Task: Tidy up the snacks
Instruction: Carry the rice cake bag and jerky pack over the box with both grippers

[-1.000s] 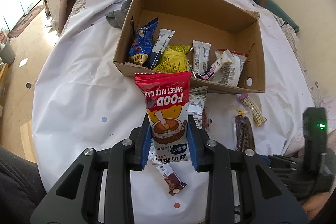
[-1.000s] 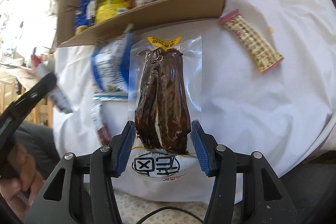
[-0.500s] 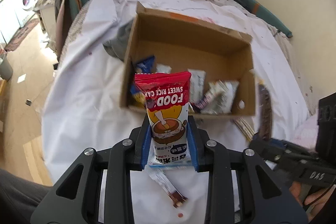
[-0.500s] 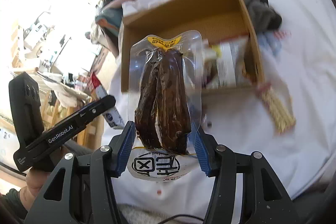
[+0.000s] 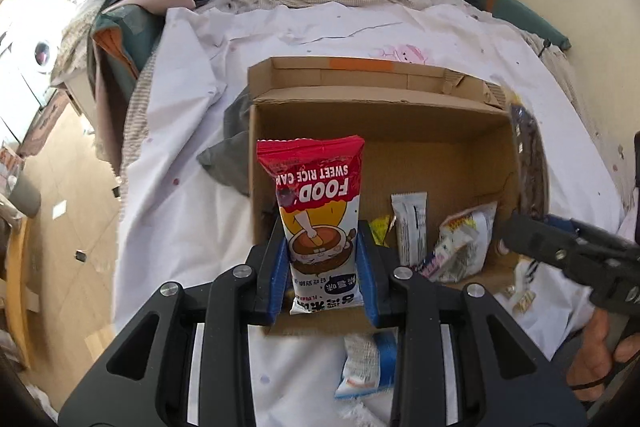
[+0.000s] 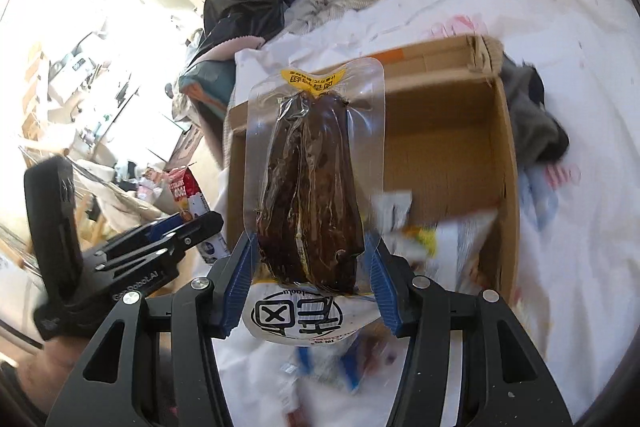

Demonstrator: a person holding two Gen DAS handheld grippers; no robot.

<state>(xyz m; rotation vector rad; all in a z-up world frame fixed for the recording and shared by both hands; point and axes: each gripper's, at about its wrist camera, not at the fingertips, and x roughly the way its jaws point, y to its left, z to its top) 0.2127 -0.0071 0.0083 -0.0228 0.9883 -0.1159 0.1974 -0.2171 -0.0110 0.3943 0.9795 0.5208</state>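
Cardboard box (image 5: 440,131): landmark, open on white sheet (image 5: 192,207), several packets already lying at near end of its floor.
Left gripper (image 5: 323,267): clamped on rice cake packet (image 5: 316,215), red and white, held upright just above near-left part of box.
Right gripper (image 6: 308,283): clamped on clear vacuum pouch (image 6: 312,183) with dark brown food inside, held upright over box, toward its right wall as left camera shows.
Loose snacks: blue and white packet (image 5: 368,363) on sheet just outside near wall of box; more blurred wrappers near it, kind not readable.
Grey cloth (image 5: 228,163): touching left wall of box, outside.
Step in hand: probably carrying both packets to box for dropping in.
Next move: lower each packet past rim toward bare cardboard floor at far half, then release one at a time; afterwards collect packets left outside near wall.
Risk: tall pouch may catch on right wall if not tilted.
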